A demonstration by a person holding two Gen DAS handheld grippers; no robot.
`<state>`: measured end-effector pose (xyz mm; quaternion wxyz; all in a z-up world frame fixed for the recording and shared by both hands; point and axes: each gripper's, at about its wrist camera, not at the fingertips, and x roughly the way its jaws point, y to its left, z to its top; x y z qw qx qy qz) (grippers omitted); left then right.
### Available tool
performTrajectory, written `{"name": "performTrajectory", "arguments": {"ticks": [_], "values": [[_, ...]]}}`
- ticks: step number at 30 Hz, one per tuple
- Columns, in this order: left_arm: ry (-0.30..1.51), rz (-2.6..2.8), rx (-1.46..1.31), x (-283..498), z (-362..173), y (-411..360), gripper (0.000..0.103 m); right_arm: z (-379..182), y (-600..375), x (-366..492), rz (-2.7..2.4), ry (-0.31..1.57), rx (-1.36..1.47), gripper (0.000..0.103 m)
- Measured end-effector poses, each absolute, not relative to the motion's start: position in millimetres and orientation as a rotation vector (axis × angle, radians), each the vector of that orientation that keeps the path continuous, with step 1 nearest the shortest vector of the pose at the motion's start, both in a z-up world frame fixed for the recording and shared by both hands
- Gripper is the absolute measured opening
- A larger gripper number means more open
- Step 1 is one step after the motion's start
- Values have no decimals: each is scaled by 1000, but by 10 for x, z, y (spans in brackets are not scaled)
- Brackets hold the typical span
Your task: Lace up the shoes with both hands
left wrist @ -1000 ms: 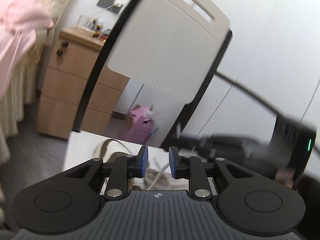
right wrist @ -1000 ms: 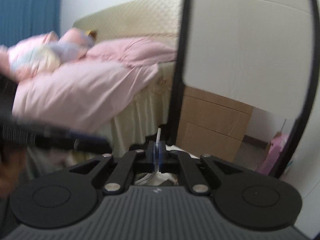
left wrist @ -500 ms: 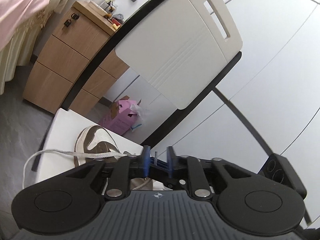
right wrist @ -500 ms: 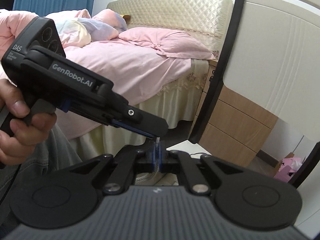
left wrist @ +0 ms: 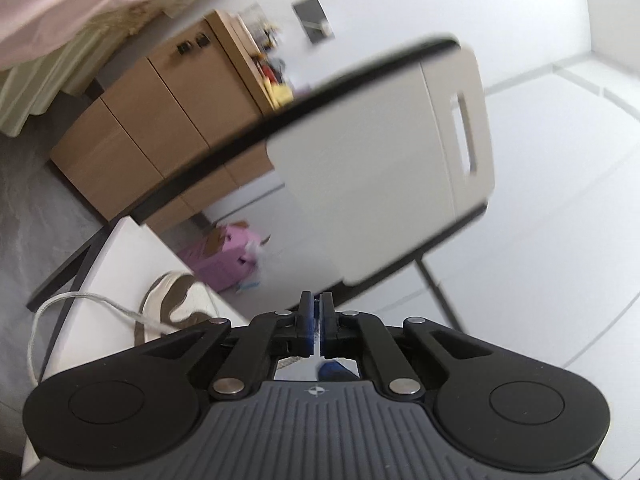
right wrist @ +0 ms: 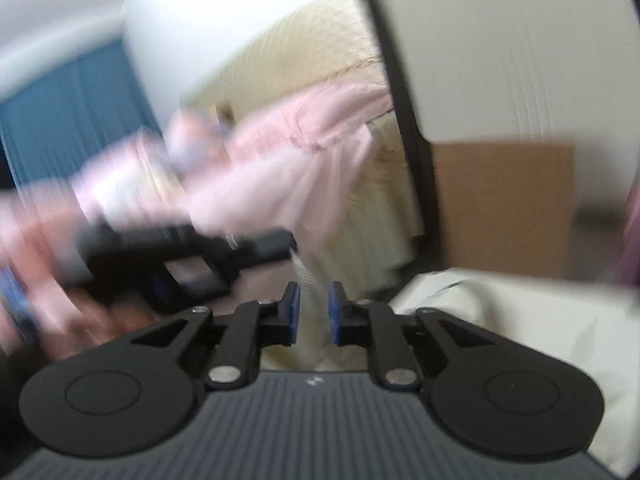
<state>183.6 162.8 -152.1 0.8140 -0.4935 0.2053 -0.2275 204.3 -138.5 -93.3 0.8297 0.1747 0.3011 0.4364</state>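
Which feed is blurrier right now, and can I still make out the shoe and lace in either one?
Right wrist view: heavy motion smear; the left gripper is a dark streak, the lace a faint strip, no shoe discernible. Left wrist view: background chair and cabinet blurred, but the shoe and a loop of lace read well; fisheye bends the edges.

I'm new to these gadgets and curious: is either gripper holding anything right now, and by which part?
The left gripper is shut on the white shoelace, seemingly near its free end. The right gripper is open, holding nothing.
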Motion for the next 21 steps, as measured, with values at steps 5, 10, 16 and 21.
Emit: {"name": "performTrajectory", "arguments": {"ticks": [5, 10, 16, 21], "values": [[432, -476, -1104, 1851, -1537, 1678, 3, -1428, -1538, 2264, 995, 814, 1082, 26], [417, -451, -1176, 1843, -1608, 1705, 3, -1780, -1507, 2300, 914, 912, 1387, 48], [430, -444, -1214, 1870, -1635, 1686, 3, -2029, -1484, 2295, 837, 970, 1552, 51], [446, -463, -1228, 1891, -1649, 1628, 3, -2099, -1511, 2339, 803, 965, 1617, 51]]}}
